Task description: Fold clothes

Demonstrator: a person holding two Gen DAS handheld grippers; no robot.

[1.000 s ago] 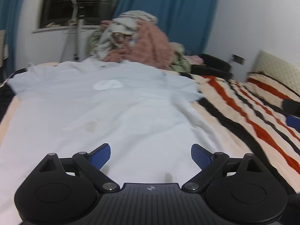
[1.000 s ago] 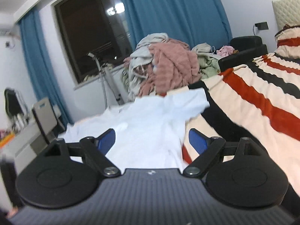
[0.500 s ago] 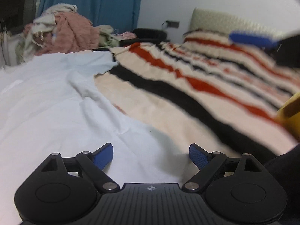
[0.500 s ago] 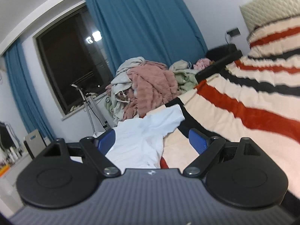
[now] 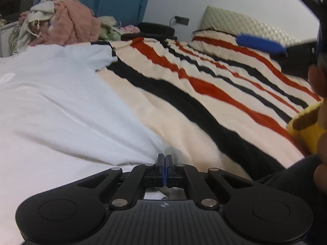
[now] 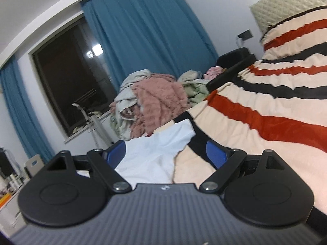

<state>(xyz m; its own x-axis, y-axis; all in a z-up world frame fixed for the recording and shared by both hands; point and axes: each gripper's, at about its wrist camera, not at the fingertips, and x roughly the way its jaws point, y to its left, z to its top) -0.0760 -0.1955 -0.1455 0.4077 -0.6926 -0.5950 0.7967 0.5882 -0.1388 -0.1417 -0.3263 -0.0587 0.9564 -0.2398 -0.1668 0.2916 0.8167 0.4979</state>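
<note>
From the left wrist we see our left gripper (image 5: 165, 161) pinched together on the near edge of the white shirt (image 5: 61, 110), which lies spread over the striped blanket (image 5: 204, 94), with a heap of clothes (image 5: 61, 26) at the far end. From the right wrist, our right gripper (image 6: 166, 153) hangs with fingers apart and nothing between them, above the shirt (image 6: 155, 155), the blue curtain (image 6: 147, 34) and dark window (image 6: 71, 69) behind.

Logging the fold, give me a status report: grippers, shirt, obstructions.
Left gripper shut on pale blue cotton shirt hem corner. Right gripper open, holding nothing. Shirt flat on striped fleece blanket. Nothing in the way.
</note>
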